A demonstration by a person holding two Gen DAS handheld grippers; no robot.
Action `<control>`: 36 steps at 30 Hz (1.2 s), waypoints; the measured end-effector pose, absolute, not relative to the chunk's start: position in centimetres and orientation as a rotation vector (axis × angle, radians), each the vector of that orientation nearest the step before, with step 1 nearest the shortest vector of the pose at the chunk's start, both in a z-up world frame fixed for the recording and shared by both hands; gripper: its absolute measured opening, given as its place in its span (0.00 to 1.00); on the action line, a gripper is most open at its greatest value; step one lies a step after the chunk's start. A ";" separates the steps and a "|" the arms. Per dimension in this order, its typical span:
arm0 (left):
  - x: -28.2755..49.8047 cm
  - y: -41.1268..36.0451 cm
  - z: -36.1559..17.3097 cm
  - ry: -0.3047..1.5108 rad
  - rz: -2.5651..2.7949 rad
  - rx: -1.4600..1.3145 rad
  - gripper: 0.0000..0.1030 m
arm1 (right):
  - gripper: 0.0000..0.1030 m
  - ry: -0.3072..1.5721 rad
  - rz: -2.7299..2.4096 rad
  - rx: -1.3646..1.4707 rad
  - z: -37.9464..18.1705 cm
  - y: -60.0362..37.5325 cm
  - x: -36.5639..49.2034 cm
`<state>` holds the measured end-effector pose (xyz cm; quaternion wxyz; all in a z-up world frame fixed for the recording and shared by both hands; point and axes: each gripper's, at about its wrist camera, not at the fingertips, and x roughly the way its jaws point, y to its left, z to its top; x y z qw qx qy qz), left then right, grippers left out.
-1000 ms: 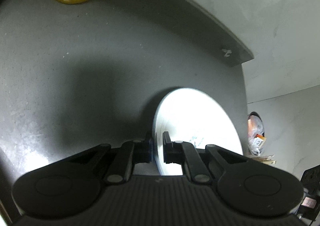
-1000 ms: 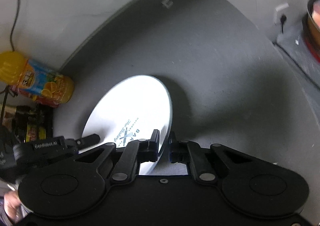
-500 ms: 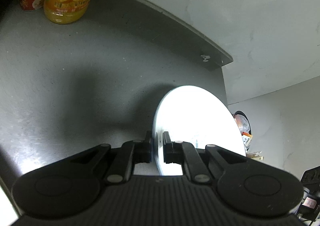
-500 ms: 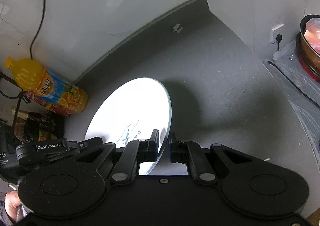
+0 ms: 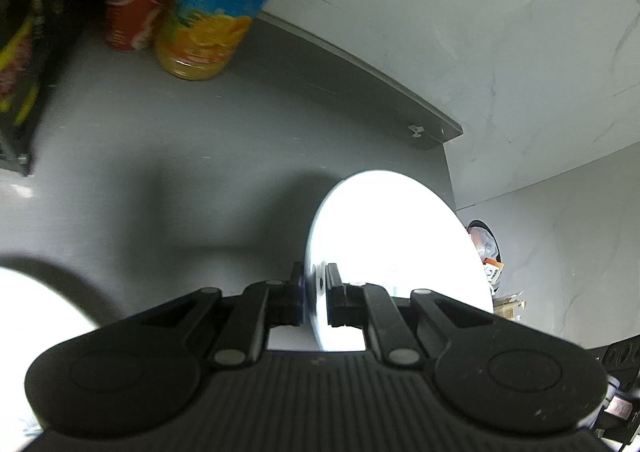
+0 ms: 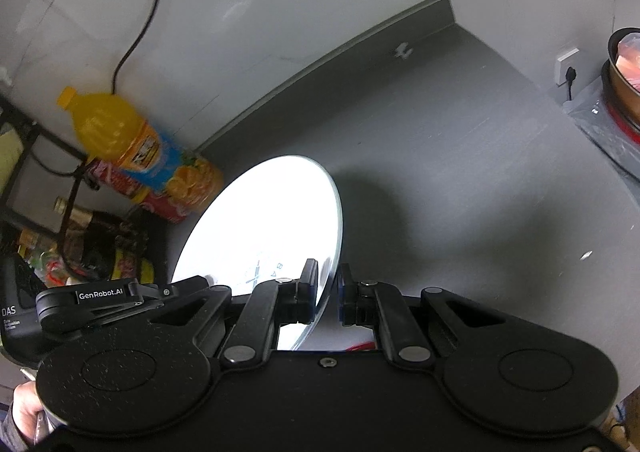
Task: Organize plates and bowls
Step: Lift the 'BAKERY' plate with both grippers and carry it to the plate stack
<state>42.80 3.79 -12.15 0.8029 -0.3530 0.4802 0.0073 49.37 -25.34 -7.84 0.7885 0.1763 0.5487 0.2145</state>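
A white plate point(image 5: 392, 252) is held tilted above the grey counter point(image 5: 160, 156) by both grippers at opposite rims. In the left wrist view my left gripper point(image 5: 314, 284) is shut on the plate's near rim, and the plate stands nearly edge-on between the pads. In the right wrist view my right gripper point(image 6: 328, 284) is shut on the other rim of the same plate point(image 6: 272, 220), whose face shows faint print. The left gripper point(image 6: 188, 286) reaches the plate from the lower left there. Another bright white round thing point(image 5: 32, 312) lies at the lower left, overexposed.
An orange juice bottle point(image 6: 136, 148) and a red can point(image 5: 136, 4) stand at the back wall beside a black rack point(image 6: 48, 212) holding bottles. A pot point(image 6: 624, 76) sits at the far right near a wall socket point(image 6: 568, 64). A cable point(image 6: 140, 24) hangs down the wall.
Both grippers have risen with the plate still clamped between them. The bottle, can and rack have come further into view, and a white round thing has appeared at the lower left of the left wrist view.
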 end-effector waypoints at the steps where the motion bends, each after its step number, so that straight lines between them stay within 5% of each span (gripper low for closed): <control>1: 42.4 4.2 -12.1 1.028 0.016 -0.755 0.07 | 0.09 1.180 0.463 0.382 -7.7 -24.9 48.9; 36: 28.3 15.0 -13.4 1.066 0.037 -0.724 0.07 | 0.09 1.193 0.477 0.401 -7.7 -15.2 35.5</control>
